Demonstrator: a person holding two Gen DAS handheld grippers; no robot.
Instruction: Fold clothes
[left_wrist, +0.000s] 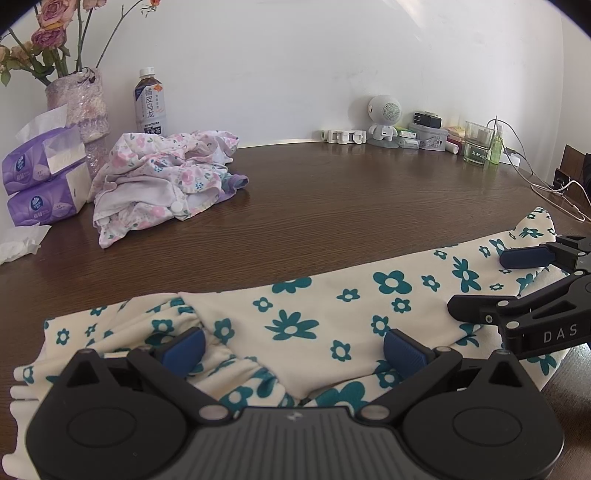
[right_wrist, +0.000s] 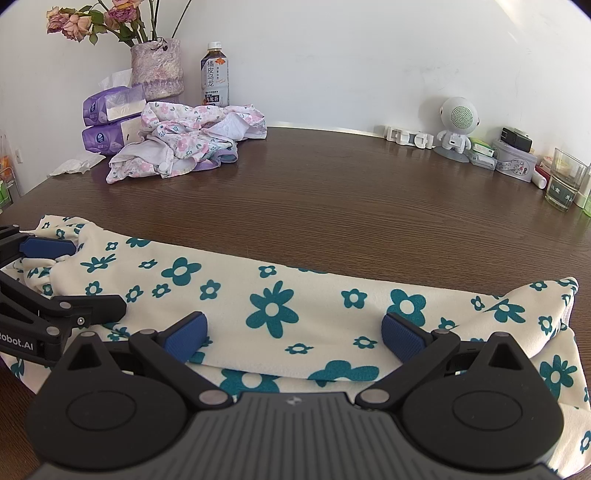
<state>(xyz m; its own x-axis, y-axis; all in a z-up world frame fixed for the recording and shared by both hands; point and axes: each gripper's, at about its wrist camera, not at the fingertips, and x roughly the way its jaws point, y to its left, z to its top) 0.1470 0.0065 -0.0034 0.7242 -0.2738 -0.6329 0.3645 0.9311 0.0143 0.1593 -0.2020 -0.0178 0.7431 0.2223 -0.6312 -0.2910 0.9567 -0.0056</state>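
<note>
A cream garment with teal flowers (left_wrist: 314, 317) (right_wrist: 295, 314) lies folded lengthwise along the near edge of the dark wooden table (left_wrist: 314, 206) (right_wrist: 332, 199). My left gripper (left_wrist: 293, 345) hovers open over its gathered left end, nothing between the blue pads. My right gripper (right_wrist: 293, 334) hovers open over the right half, its pads apart above the cloth. The right gripper's fingers (left_wrist: 524, 256) also show at the right edge of the left wrist view. A crumpled pink floral garment (left_wrist: 162, 177) (right_wrist: 184, 144) lies in a heap at the back left.
Purple tissue packs (left_wrist: 40, 184) (right_wrist: 107, 125), a vase of flowers (left_wrist: 79, 107) (right_wrist: 157, 68) and a tea bottle (left_wrist: 149, 103) (right_wrist: 215, 75) stand at the back left. A small white robot figure (right_wrist: 456, 125), a tin, a glass (right_wrist: 565, 179) and cables (left_wrist: 546, 184) line the back right.
</note>
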